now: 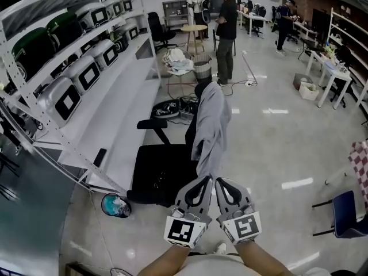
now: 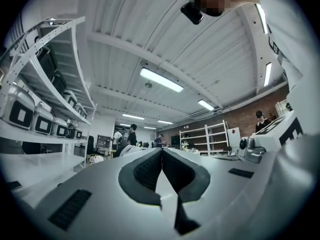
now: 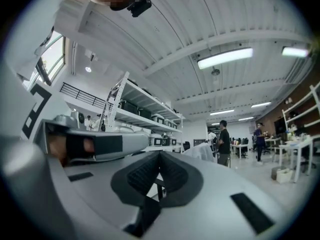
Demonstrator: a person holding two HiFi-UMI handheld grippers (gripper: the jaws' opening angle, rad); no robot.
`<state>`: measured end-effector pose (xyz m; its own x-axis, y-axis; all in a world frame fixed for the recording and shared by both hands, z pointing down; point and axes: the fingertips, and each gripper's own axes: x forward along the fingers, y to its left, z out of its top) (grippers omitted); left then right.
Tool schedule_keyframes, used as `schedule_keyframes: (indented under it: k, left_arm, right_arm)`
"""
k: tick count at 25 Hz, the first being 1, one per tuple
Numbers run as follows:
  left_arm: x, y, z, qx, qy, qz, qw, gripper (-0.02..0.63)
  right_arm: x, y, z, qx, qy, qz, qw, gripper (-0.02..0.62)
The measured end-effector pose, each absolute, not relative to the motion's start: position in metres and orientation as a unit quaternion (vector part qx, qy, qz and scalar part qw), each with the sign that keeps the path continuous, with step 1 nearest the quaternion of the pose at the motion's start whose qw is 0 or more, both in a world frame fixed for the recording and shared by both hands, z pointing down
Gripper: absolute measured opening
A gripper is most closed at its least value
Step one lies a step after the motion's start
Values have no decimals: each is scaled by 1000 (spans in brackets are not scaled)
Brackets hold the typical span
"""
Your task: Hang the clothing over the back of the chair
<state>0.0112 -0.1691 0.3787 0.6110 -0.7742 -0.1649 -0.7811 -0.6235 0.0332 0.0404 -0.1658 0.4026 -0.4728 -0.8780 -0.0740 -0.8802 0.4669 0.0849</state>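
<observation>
Head view: grey clothing [image 1: 210,125] over black chair [image 1: 158,168]

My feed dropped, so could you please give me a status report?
Left hand-held gripper shut, empty; right hand-held gripper shut, empty. Grey clothing draped over the chair back. No obstruction seen.

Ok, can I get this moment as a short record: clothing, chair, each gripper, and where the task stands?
clothing: grey garment, draped over the top of the backrest and hanging down
chair: black office chair, beside the white shelving
left gripper: jaws together, nothing between them
right gripper: jaws together, nothing between them
gripper position: side by side, close to the garment's lower end
background: people standing further down the room
task status: clothing looks already hung; neither gripper holds it
</observation>
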Motion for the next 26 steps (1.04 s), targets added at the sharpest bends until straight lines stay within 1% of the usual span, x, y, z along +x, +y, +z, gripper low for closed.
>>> schedule_keyframes:
  k: [9,26]
  left_arm:
    - [4,-156,386,-894,442,72,24,8]
    - [-20,-158,390,-894,441,79,13,8]
  right_arm:
    - [44,-164,397,-517,854,59,13,15]
    - [16,-170,400,-508,859,56,6,15]
